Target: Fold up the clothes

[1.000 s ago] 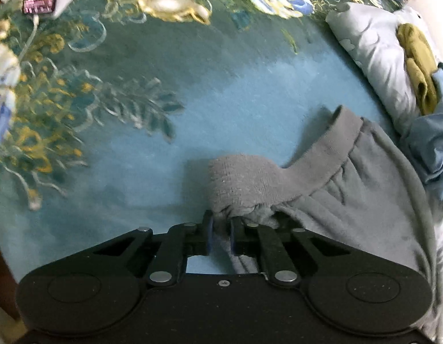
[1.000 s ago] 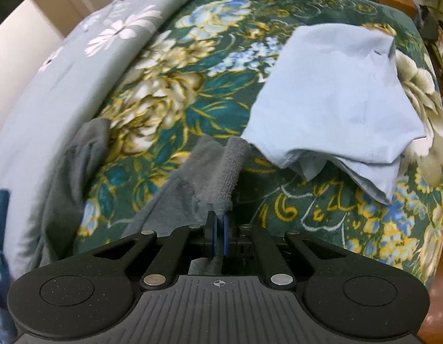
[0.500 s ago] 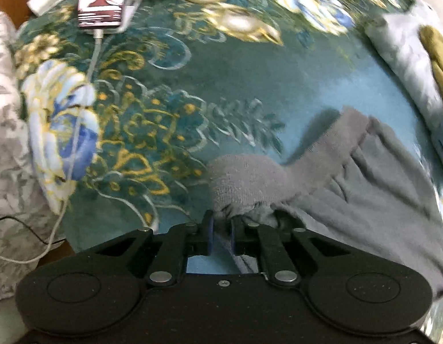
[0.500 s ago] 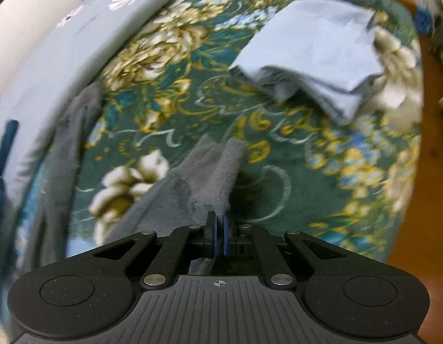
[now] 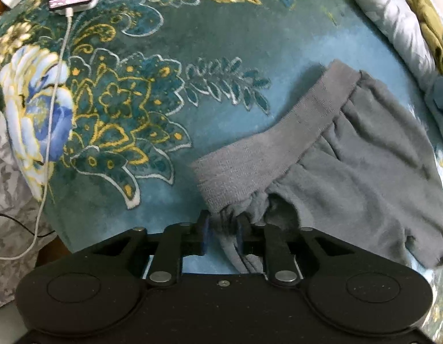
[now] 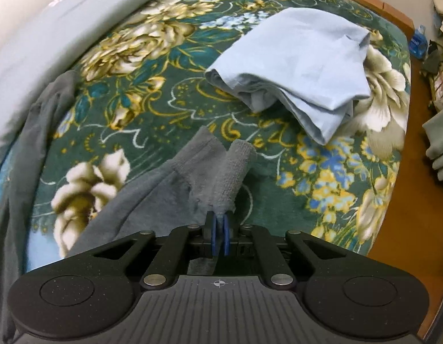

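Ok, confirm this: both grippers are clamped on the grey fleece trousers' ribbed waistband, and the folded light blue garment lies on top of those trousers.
Not quite. The right wrist view shows the folded light blue garment lying on the floral blanket, apart from the grey fleece trousers. Both grippers do clamp the waistband.

dim indoor light, soft shadows under cloth; strong fisheye bending at edges, slight blur, pale glare top corners
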Demonstrator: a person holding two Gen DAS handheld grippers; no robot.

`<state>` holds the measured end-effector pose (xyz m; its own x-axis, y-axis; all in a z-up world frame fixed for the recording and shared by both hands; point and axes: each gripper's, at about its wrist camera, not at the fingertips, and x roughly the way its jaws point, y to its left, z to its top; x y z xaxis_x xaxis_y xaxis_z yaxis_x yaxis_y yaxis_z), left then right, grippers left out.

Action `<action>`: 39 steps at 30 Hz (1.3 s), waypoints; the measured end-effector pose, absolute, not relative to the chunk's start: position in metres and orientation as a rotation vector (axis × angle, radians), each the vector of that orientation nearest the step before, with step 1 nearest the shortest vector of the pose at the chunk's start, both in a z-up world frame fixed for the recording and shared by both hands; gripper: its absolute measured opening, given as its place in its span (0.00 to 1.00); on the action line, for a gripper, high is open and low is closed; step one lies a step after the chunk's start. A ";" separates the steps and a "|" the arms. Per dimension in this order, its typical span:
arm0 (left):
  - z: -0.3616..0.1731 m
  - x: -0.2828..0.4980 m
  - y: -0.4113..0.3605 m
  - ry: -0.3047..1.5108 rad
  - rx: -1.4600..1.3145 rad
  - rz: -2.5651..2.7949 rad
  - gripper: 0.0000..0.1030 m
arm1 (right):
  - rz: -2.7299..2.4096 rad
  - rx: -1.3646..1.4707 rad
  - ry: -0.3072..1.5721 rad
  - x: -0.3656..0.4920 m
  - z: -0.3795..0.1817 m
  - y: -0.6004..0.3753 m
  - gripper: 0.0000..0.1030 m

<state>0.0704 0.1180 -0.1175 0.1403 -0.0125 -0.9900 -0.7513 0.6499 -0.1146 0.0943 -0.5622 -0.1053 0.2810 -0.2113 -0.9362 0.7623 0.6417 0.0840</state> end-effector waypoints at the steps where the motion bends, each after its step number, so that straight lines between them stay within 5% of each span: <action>1: -0.114 0.072 0.117 1.344 -0.693 0.592 0.26 | -0.708 0.592 1.101 0.093 -0.102 -0.562 0.10; 2: -0.110 0.073 0.117 1.347 -0.669 0.574 0.36 | -0.723 0.589 1.092 0.090 -0.096 -0.563 0.12; 6: -0.085 0.081 0.120 1.324 -0.574 0.491 0.51 | -0.770 0.564 1.021 0.084 -0.061 -0.562 0.36; 10: -0.060 0.095 0.126 1.228 -0.461 0.477 0.69 | -0.685 0.540 0.978 0.105 -0.036 -0.554 0.45; 12: -0.060 0.109 0.129 1.205 -0.453 0.488 0.69 | -0.615 0.514 0.979 0.135 -0.034 -0.545 0.53; 23: -0.085 0.170 0.102 1.210 -0.538 0.508 0.70 | -0.283 0.421 1.056 0.383 -0.078 -0.469 0.53; 25: -0.089 0.168 0.095 1.225 -0.547 0.519 0.72 | -0.278 0.392 1.081 0.416 -0.090 -0.461 0.65; 29: -0.102 0.162 0.088 1.275 -0.570 0.571 0.72 | -0.316 0.338 1.120 0.461 -0.115 -0.450 0.65; 32: -0.108 0.156 0.087 1.303 -0.585 0.612 0.72 | -0.362 0.282 1.158 0.478 -0.130 -0.447 0.53; 37: -0.107 0.156 0.089 1.308 -0.598 0.637 0.72 | -0.461 0.276 1.204 0.481 -0.140 -0.457 0.03; 39: -0.105 0.163 0.089 1.304 -0.591 0.629 0.72 | -0.430 0.335 1.152 0.472 -0.125 -0.465 0.02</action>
